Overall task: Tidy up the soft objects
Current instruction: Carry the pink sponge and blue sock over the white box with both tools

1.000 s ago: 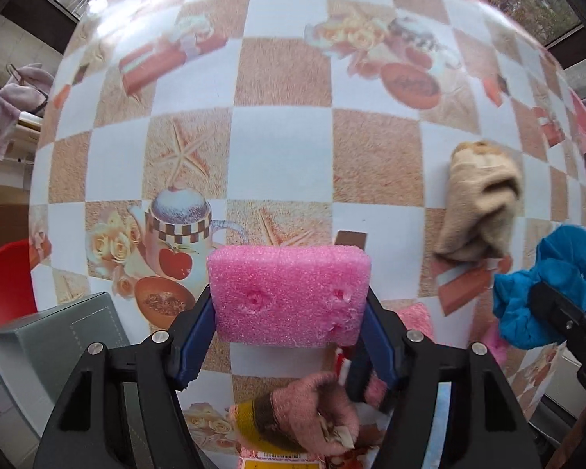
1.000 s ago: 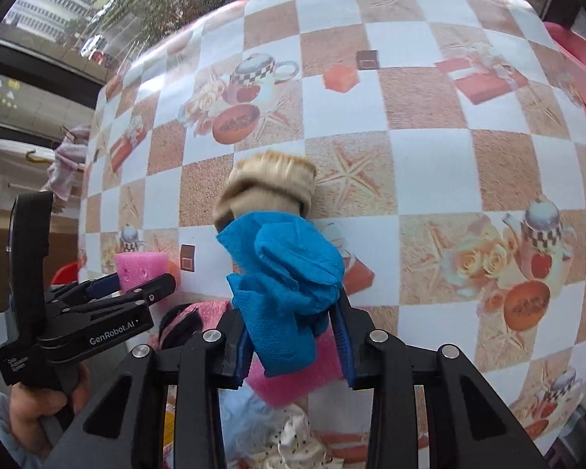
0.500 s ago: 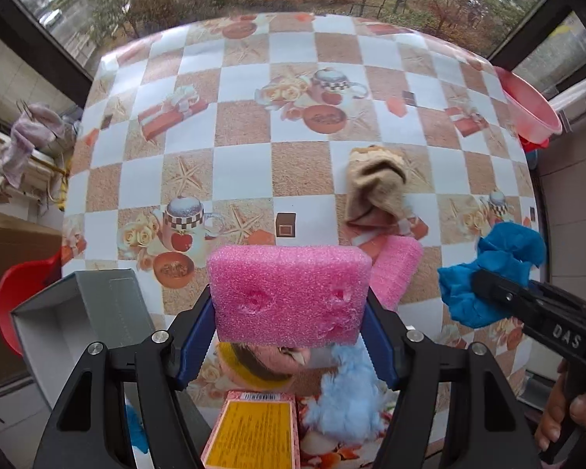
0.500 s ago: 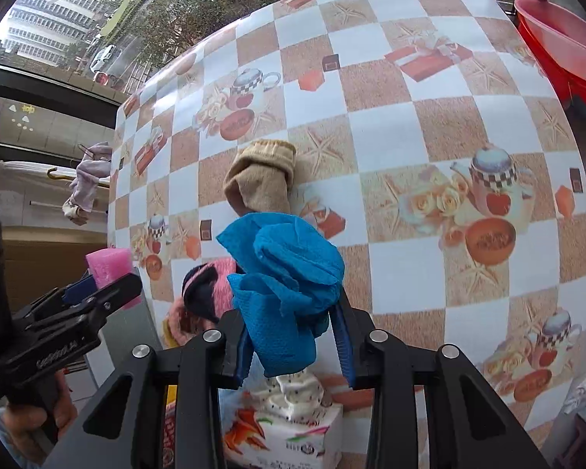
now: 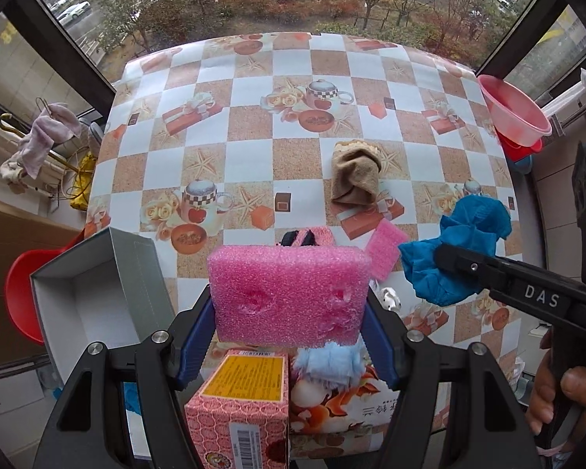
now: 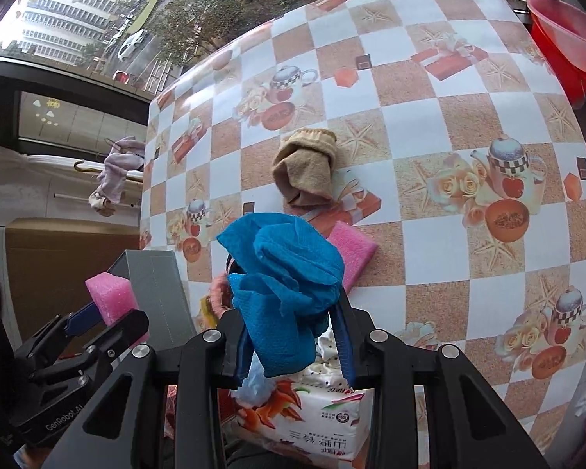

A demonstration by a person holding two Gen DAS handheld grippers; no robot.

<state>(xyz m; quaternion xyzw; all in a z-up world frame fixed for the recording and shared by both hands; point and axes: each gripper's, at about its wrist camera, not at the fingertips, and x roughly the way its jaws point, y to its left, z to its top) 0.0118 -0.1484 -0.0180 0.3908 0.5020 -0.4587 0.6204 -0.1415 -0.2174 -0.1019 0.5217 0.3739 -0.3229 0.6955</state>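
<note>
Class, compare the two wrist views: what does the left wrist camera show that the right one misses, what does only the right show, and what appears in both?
Only the left view shows the grey box's white inside, the barcoded pink carton and the right-hand fingers. Only the right view shows the tissue pack's printed front and the tower blocks. Both show the sponge in the left gripper, the blue cloth in the right gripper, the tan sock and the table.

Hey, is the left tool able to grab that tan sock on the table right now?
Probably not as things stand. The left tool is shut on the pink foam block, so it has no free grip. The tan sock itself lies uncovered on the table, with nothing on top.
</note>
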